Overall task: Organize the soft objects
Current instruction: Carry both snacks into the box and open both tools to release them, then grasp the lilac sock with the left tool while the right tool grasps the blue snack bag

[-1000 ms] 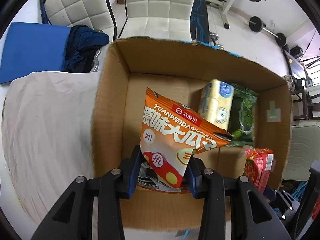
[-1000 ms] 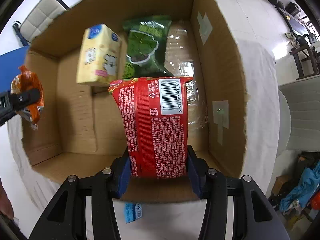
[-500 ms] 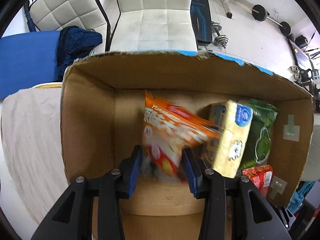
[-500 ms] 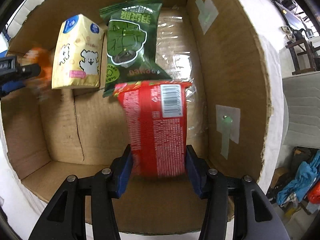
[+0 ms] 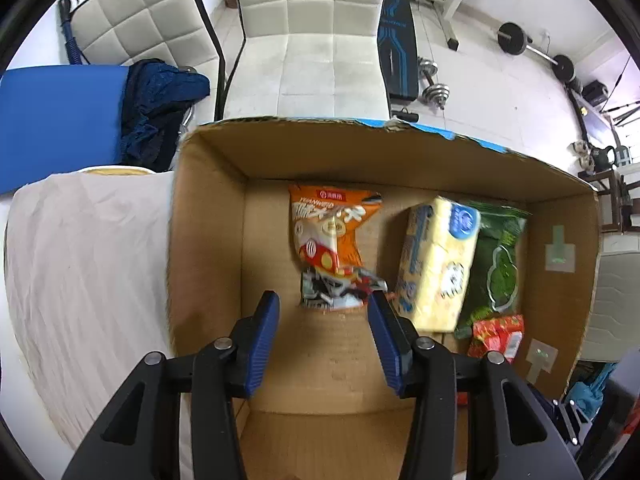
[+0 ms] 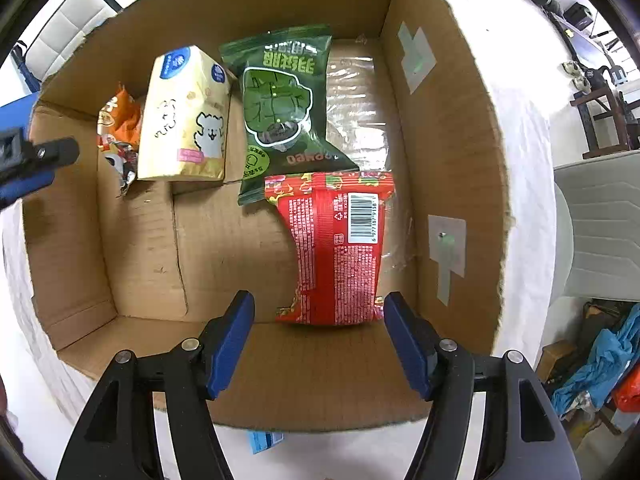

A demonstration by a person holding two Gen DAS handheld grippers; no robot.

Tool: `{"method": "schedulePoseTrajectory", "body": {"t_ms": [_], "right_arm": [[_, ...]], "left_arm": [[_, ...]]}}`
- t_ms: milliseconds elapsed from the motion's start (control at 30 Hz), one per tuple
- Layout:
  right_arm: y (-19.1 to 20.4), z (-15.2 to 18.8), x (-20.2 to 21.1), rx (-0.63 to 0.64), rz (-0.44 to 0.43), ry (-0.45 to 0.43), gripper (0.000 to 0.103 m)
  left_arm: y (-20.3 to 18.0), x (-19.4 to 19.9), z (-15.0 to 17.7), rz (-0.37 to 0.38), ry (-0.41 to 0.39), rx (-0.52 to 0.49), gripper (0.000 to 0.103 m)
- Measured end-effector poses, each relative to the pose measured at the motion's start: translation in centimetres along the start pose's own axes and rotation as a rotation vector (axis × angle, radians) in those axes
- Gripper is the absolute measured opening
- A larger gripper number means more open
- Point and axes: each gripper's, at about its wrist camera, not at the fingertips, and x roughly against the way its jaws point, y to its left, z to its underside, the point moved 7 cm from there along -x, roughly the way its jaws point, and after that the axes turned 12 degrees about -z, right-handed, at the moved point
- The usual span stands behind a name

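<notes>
An open cardboard box [image 5: 208, 220] [image 6: 444, 128] holds the soft packs. The orange snack bag [image 5: 332, 240] lies on the box floor just beyond my left gripper [image 5: 323, 320], which is open and empty; the bag also shows in the right wrist view [image 6: 118, 120]. The red packet [image 6: 340, 248] lies on the floor ahead of my right gripper [image 6: 318, 332], also open and empty; it shows in the left wrist view [image 5: 498, 336]. A yellow tissue pack [image 5: 438, 268] [image 6: 186, 120] and a green bag [image 5: 500, 264] [image 6: 280, 108] lie between them.
The box sits on a white cloth [image 5: 80, 260] [image 6: 524, 80]. White padded chairs [image 5: 312, 48], a blue board [image 5: 52, 120] with dark clothing [image 5: 156, 108] and gym weights [image 5: 516, 36] stand behind. A small blue item [image 6: 264, 440] lies by the box's near edge.
Both grippers lowered into the box and opened. The orange bag dropped from the left gripper and the red packet from the right; both now lie on the box floor.
</notes>
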Motion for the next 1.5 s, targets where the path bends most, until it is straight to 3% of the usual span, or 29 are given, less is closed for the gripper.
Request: {"method": "schedulePoseTrajectory", "body": {"t_ms": [167,367,533,633,700,800,1033,1200,1500], "right_arm": [[0.4,1.0,1.3,0.012,0.002,-0.01,0.07],[0.9,2.8,4.2,0.048,-0.001,-0.047,0.07],[1.6,3.5,6.6,0.078,-0.012,-0.085,0.071],[2.4,4.0,7.9,0.099,-0.028,-0.113,0.086],[2.7,4.4,9.2,0.116,-0.038,-0.136,0.087],[3.2,5.1,10.3,0.126,-0.055,-0.164,0.103],[4.4,7.9,12.2,0.164,-0.097,-0.182,0.103],[4.8,10.9,11.8,0.19,-0.104,-0.155,0.103],[5.5,15.6,7.2,0.205,-0.103,-0.047,0.103]], "left_arm": [[0.5,2.2,2.2,0.013,-0.038,0.002,0.052],[0.7,4.9,4.9,-0.005,-0.103,-0.009,0.053],[1.0,7.2,7.4,-0.008,-0.147,-0.006,0.067],[1.3,8.7,8.5,-0.008,-0.186,0.005,0.078],[1.6,9.6,9.2,-0.008,-0.212,0.016,0.096],[2.1,11.0,10.0,-0.014,-0.249,0.03,0.098],[3.5,13.7,12.4,-0.019,-0.303,0.05,0.1],[5.1,13.5,16.0,-0.04,-0.29,0.063,0.1],[6.8,8.5,22.1,-0.069,-0.144,0.063,0.1]]}}
